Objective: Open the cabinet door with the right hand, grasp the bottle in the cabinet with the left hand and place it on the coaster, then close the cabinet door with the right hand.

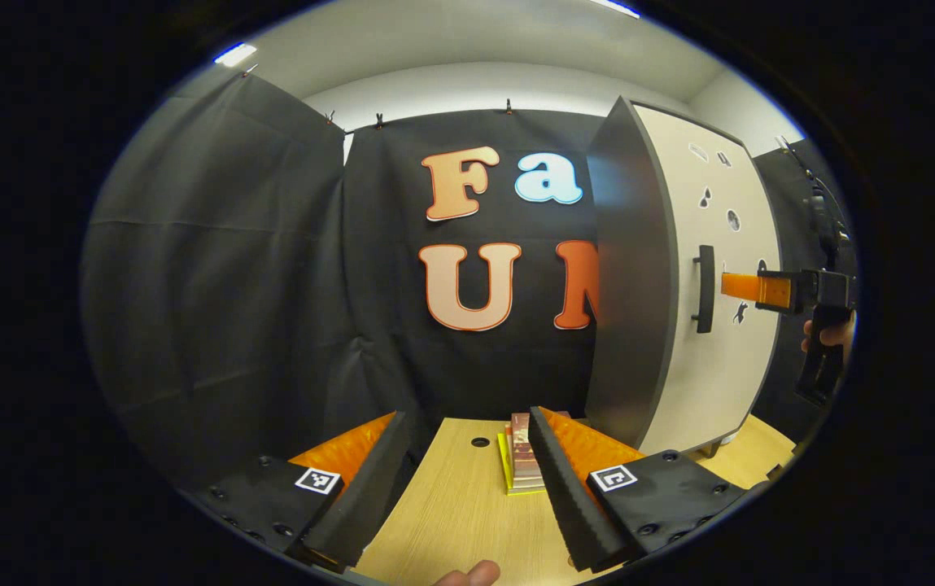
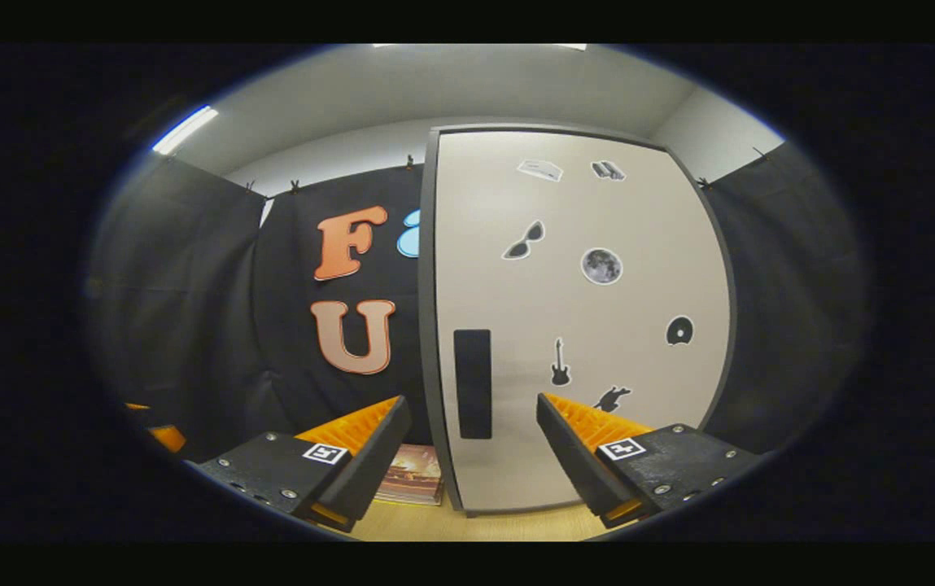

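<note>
A stack of books (image 1: 522, 456) lies on the wooden table (image 1: 451, 513).

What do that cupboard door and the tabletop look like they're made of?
The cabinet door looks like painted or laminated board: a smooth, matte, pale face with a dark grey edge and a dark handle. The table looks like light wood or wood-look laminate, with visible grain lines.

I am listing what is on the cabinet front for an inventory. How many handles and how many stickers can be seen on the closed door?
Handle: 1
Stickers: 7
Total: 8
</note>
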A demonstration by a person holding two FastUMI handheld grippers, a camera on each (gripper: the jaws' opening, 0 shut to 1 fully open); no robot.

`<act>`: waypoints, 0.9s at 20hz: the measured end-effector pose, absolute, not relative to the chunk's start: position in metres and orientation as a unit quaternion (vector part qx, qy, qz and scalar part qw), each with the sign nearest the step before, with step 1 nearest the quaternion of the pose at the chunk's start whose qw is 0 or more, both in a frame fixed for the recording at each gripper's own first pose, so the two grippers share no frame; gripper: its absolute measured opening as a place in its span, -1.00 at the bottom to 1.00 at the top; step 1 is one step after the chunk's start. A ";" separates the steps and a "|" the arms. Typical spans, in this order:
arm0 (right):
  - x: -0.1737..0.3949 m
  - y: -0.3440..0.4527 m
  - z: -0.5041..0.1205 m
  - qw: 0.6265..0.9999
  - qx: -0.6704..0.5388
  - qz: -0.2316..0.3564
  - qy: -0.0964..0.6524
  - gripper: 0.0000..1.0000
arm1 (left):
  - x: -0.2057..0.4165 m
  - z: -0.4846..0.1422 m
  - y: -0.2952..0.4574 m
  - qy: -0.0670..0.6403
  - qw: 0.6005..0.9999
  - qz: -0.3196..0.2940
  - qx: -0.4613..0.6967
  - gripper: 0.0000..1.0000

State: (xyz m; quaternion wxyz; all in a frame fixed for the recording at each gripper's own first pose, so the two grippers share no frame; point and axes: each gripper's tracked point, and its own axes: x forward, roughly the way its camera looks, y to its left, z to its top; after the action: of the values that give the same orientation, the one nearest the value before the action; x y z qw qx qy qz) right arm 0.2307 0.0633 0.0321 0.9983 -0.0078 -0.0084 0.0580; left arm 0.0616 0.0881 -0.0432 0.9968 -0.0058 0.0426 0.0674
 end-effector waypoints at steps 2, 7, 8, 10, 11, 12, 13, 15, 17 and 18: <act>0.253 0.066 0.032 0.998 -0.006 0.057 -0.007 0.93 | 0.069 -0.051 0.099 0.052 0.996 0.075 -0.008 0.92; 0.297 0.069 0.023 0.999 -0.007 0.045 0.002 0.92 | 0.087 -0.067 0.132 0.069 0.993 0.097 -0.005 0.96; 0.303 0.069 0.019 0.999 -0.009 0.042 0.005 0.84 | 0.089 -0.070 0.139 0.071 0.992 0.102 -0.004 0.96; 0.309 0.069 0.014 0.999 -0.012 0.036 0.009 0.56 | 0.091 -0.074 0.151 0.076 0.991 0.110 -0.005 0.92; 0.311 0.069 0.012 0.999 -0.015 0.032 0.010 0.28 | 0.092 -0.077 0.156 0.079 0.990 0.113 -0.005 0.92; 0.311 0.067 0.013 0.999 -0.022 0.028 0.005 0.01 | 0.093 -0.079 0.159 0.082 0.990 0.115 -0.006 0.92; 0.310 0.069 0.013 0.999 -0.026 0.026 0.003 0.00 | 0.095 -0.082 0.161 0.084 0.990 0.116 -0.007 0.92; 0.308 0.069 0.012 0.999 -0.027 0.028 0.006 -0.28 | 0.097 -0.087 0.162 0.090 0.989 0.115 -0.007 0.92; 0.306 0.068 0.011 0.999 -0.027 0.031 0.007 -0.29 | 0.097 -0.085 0.159 0.089 0.989 0.114 -0.007 0.92; 0.303 0.068 0.010 0.999 -0.029 0.032 0.006 -0.29 | 0.096 -0.084 0.156 0.088 0.990 0.111 -0.007 0.92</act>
State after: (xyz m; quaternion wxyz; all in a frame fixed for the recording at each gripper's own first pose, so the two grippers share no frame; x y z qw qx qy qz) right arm 0.3030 0.0680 0.0104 0.9991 -0.0291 0.0059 0.0315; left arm 0.0963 0.1555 -0.0840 0.9899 -0.0069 0.0875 0.1111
